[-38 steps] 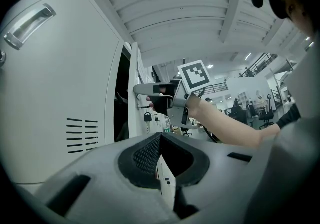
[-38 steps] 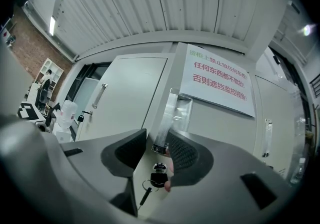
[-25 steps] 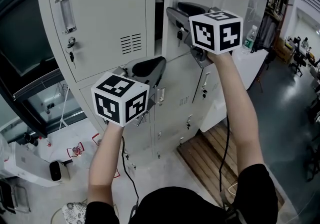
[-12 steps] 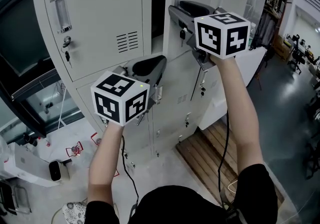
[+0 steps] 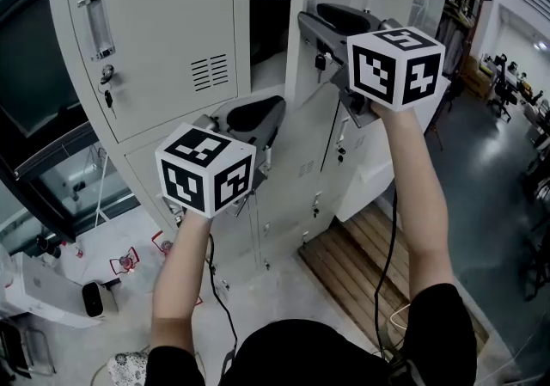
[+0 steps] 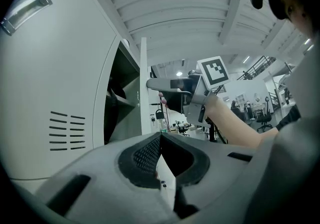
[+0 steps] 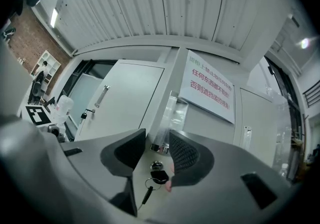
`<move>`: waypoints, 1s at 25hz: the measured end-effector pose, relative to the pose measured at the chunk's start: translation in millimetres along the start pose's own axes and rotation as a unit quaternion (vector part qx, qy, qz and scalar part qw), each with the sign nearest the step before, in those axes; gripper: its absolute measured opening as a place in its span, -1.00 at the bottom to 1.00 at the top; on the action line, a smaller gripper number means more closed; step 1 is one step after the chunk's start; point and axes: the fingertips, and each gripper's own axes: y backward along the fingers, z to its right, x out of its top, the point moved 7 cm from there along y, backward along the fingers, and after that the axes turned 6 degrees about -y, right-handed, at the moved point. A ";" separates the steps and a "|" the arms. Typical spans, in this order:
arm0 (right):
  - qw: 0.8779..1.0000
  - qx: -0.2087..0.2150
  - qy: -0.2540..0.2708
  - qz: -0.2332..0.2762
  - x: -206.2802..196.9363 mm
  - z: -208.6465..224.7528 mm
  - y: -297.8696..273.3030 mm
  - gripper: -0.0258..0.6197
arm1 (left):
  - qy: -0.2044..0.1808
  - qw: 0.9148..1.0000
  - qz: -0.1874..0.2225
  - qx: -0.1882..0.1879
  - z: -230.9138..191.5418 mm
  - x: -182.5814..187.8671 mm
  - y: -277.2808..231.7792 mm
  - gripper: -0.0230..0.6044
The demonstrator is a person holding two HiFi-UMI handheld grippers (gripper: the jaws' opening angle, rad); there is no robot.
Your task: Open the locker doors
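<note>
While the right tool (image 7: pixel 157 134) is shifting rightward in the head view, the dark open compartment (image 5: pixel 268 15) beside it is widening. A second ago it was showing as a thin strip, and now it is reading as a broad black band with a shelf (image 6: pixel 122 102) inside. To my eye the pale grey metal locker door (image 7: pixel 222 129), which is carrying a white notice with red lettering (image 7: pixel 210 91), is swinging out about its right side.

The right tool's jaws have just been closing a little. They are standing around the lower end of the chrome pull handle (image 7: pixel 160 146), just above the black key (image 7: pixel 158 175) that is hanging in the lock. The right pad is sitting at the handle, but a sliver of door is showing by the left pad, so I am judging this a loose bracket, not a firm pinch.

The left tool (image 6: pixel 160 137) is waiting with its tips together and nothing between them, pointing toward the lower lockers (image 5: pixel 296 161). The neighbouring pale grey door with louvred vents (image 5: pixel 163 32) is looking closed. One door is partly open and is needing more swing, and the others are waiting.
</note>
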 end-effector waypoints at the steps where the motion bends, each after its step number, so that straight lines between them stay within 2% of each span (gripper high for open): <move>1: 1.000 -0.001 0.000 0.000 0.3 0.7 3.3 -0.44 | 0.001 1.000 0.000 -0.002 1.4 0.2 -0.7 -0.87; 15: 1.000 -0.002 -0.004 0.006 2.1 15.1 42.5 -0.48 | 0.002 1.000 0.008 -0.028 16.8 1.7 -10.7 -0.87; 25: 1.000 -0.011 0.006 -0.001 2.8 20.4 66.3 -0.66 | 0.003 0.999 0.016 -0.050 26.6 3.3 -17.2 -0.87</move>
